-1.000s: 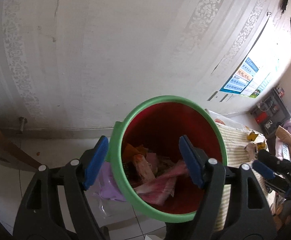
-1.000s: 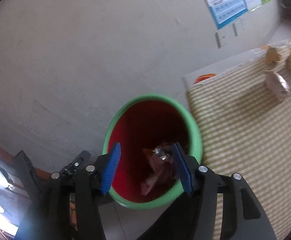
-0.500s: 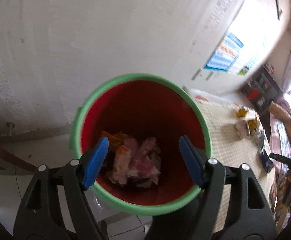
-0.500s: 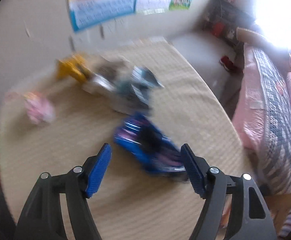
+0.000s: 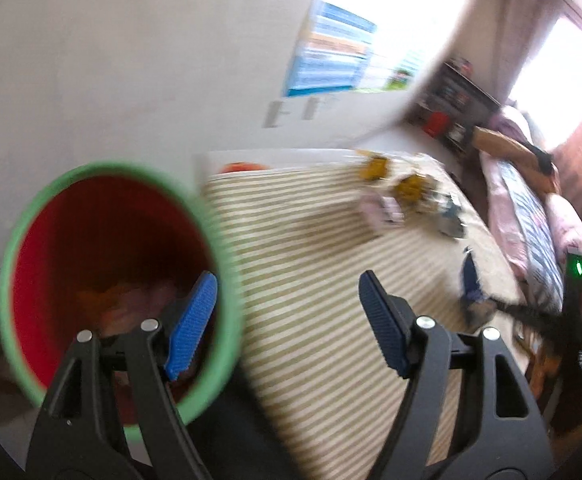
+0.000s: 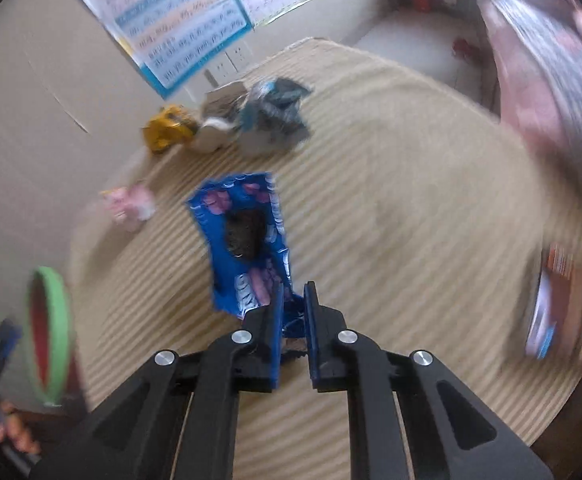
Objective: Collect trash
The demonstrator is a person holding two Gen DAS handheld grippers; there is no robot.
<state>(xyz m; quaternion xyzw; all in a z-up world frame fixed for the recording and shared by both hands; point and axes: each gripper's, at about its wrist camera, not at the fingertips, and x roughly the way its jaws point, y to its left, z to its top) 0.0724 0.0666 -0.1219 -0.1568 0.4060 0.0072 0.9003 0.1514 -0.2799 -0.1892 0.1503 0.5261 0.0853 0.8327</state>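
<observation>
Over blurred striped cloth (image 6: 391, 208), right hand-held gripper (image 6: 294, 294) pinches blue wrapper (image 6: 247, 236); left (image 5: 287, 288) gapes.

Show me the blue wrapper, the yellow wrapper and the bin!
blue wrapper (image 6: 247, 236): right wrist view, middle of its printed face.
yellow wrapper (image 6: 169, 128): right wrist view, crumpled middle.
bin (image 5: 23, 224): left wrist view, green rim.

Place: a lived-in room of a home.
Table: a striped cloth (image 6: 411, 184) covers it, with snack wrappers strewn on top.
Wall behind the table: a study chart poster (image 6: 179, 36) above wall sockets (image 6: 227, 62).
Right of the table: a bed with patterned pink bedding (image 5: 531, 216).
Beyond the bed: a bright window (image 5: 555, 72).
</observation>
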